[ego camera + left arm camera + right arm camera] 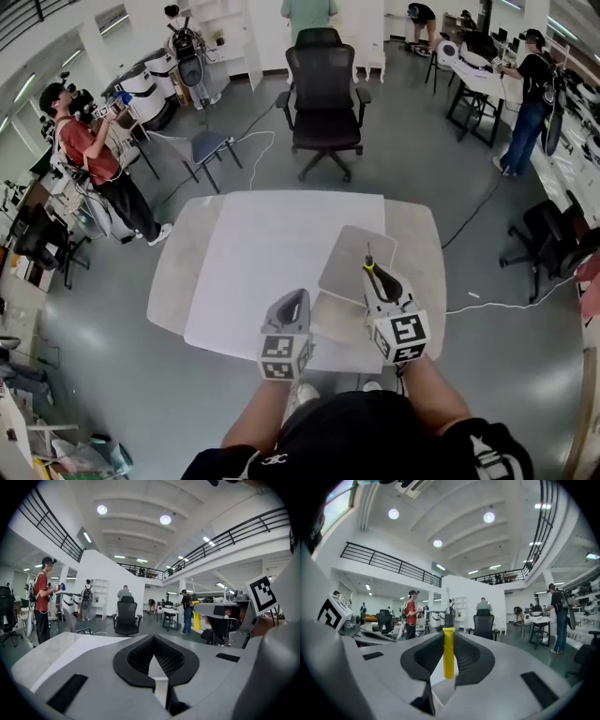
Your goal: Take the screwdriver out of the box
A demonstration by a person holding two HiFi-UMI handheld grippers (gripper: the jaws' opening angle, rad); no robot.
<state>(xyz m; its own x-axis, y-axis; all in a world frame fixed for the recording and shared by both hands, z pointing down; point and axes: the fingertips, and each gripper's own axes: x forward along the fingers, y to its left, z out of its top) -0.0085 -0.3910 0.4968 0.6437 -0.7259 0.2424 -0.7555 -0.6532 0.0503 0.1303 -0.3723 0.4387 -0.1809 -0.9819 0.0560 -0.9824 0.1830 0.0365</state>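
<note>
In the right gripper view, a screwdriver (448,653) with a yellow handle stands upright between the jaws of my right gripper (446,674), which is shut on it; its black collar and metal shaft point up. In the head view the screwdriver (369,265) is held over the grey box (335,317), whose lid (349,258) lies open toward the far side. My left gripper (295,298) hovers just left of the box, over the white sheet. Its jaws (157,667) are shut with nothing between them.
The box rests at the near right of a grey table (178,272) covered by a white sheet (272,253). Beyond the table stand a black office chair (323,89) and a blue chair (208,145). A person in red (89,145) stands at the left. Cables cross the floor.
</note>
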